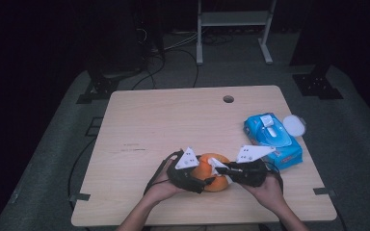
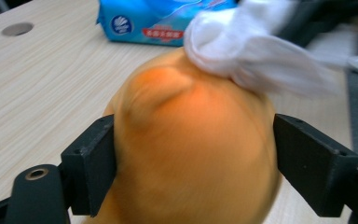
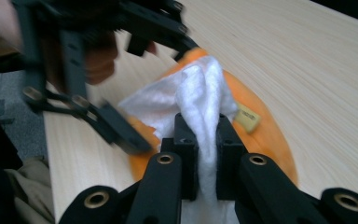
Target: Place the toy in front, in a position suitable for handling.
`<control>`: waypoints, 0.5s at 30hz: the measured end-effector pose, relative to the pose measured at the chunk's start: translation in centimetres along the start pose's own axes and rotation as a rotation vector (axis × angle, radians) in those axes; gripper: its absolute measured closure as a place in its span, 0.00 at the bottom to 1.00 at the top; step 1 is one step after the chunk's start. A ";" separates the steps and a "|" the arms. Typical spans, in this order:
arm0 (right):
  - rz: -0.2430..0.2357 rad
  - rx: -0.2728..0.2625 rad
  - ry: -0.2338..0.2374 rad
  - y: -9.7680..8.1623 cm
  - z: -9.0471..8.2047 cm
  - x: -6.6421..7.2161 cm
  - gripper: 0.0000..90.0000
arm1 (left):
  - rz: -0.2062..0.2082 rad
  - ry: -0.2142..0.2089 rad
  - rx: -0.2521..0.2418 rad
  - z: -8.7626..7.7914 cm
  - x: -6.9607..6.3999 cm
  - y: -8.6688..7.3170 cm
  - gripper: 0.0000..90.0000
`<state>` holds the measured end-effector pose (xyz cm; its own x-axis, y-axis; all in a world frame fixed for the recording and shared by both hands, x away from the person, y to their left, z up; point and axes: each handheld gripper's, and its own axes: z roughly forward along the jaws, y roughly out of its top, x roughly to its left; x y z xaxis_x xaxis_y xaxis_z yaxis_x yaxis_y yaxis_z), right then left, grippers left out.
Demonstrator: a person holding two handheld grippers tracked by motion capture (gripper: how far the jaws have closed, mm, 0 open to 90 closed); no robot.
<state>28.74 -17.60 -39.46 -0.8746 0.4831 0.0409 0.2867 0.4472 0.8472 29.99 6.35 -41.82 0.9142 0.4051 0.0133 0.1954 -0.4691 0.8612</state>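
Orange toy [image 1: 211, 172] sits near table [image 1: 173, 115] front edge, jaws flanking

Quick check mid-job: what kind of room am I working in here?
Probably a lab or recording workspace, not a home: a bare wooden table with a cable hole, loose cables on grey carpet, and a metal stand behind it in a dark room.

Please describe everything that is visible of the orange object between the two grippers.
The orange object is round, smooth and matte, with a shallow dent on its upper side and a small pale label. It sits near the front edge of the wooden table. The left gripper has one jaw at each of its sides. A white wipe, pinched by the right gripper, lies pressed on its top. Its underside is hidden.
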 end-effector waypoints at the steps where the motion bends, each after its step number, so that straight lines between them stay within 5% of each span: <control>1: 0.019 -0.005 0.000 -0.2 -0.2 -0.3 0.91 | 0.011 -0.008 -0.020 -0.2 0.2 -0.1 0.19; 4: 0.022 -0.004 -0.033 -0.6 -0.7 -0.7 0.91 | 0.026 -0.016 -0.089 -0.5 1.1 -0.4 0.15; 7: 0.044 -0.007 -0.043 -1.0 -1.0 -1.2 0.91 | -0.021 -0.027 -0.137 -0.5 2.3 -1.3 0.11; 15: 0.071 -0.005 -0.073 -1.7 -1.8 -2.3 0.91 | -0.086 -0.098 -0.131 0.6 3.3 -3.0 0.08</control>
<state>29.61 -20.82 -40.07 -0.8213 0.5670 0.0629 0.3450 0.4057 0.8464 32.61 8.58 -44.67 0.9274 0.3582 -0.1077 0.2327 -0.3271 0.9159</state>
